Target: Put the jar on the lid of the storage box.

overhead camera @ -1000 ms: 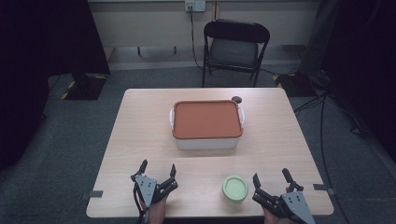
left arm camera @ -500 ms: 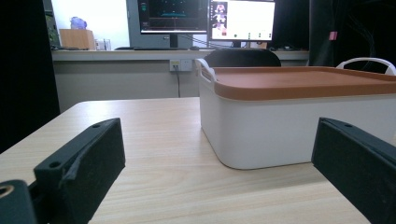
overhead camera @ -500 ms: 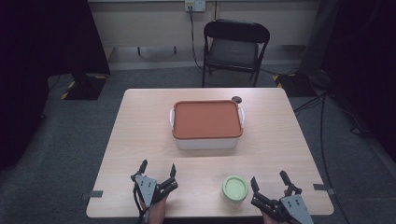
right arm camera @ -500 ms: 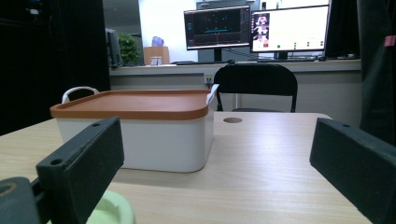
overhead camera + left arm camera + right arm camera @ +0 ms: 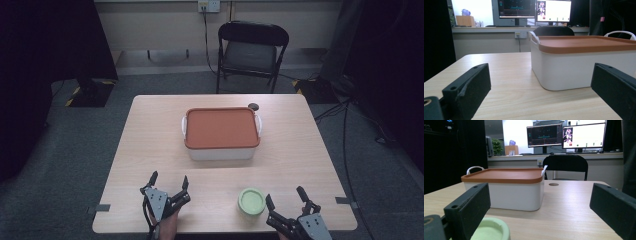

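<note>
- Right claw (image 5: 286,198) was open, empty, at the green lid's (image 5: 251,200) 3 o'clock, seemingly staged for pickup.
- Left claw (image 5: 169,181) was open, idle, facing the orange-lidded container (image 5: 222,133).

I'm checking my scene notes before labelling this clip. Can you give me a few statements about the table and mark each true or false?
1. The white box has its orange lid on. True.
2. The left gripper is shut on the green container. False: its jaws stand open, holding nothing.
3. The green container sits near the right gripper. True.
4. The green container rests on the lid. False: it stands on the table, nearer the person than the box.
5. The right gripper's jaws are open. True.
</note>
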`<state>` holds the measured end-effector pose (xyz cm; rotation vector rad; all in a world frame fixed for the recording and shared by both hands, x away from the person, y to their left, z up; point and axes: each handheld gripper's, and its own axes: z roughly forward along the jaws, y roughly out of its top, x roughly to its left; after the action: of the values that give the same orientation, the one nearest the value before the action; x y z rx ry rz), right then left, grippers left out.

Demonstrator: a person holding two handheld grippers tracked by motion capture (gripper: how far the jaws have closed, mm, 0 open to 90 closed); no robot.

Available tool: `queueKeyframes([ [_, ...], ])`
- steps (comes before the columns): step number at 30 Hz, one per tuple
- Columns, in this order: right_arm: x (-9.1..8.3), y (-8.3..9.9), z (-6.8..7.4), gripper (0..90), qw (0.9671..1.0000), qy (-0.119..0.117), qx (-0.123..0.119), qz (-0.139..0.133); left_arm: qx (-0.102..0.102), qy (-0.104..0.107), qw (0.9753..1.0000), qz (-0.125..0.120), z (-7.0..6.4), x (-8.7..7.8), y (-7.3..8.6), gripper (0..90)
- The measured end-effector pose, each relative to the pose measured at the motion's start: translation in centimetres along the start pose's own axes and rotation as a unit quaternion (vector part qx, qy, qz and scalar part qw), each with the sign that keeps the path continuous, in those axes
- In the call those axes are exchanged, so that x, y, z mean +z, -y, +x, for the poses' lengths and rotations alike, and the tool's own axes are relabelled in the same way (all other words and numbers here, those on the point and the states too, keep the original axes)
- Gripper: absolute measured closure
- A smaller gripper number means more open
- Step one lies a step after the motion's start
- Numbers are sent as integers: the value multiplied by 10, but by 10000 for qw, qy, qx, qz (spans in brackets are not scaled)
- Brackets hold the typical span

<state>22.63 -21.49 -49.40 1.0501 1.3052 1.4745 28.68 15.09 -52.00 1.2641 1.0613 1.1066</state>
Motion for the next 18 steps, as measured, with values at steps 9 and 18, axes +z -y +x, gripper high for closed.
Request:
queueKeyframes([
  [9, -1, -3, 7, 23, 9999, -118, -36, -28, 1, 0, 10000, -2, 0, 0, 0, 22],
  [18, 0, -3, 11, 22, 9995, -291, -143, 51, 1, 0, 10000, -2, 0, 0, 0, 22],
])
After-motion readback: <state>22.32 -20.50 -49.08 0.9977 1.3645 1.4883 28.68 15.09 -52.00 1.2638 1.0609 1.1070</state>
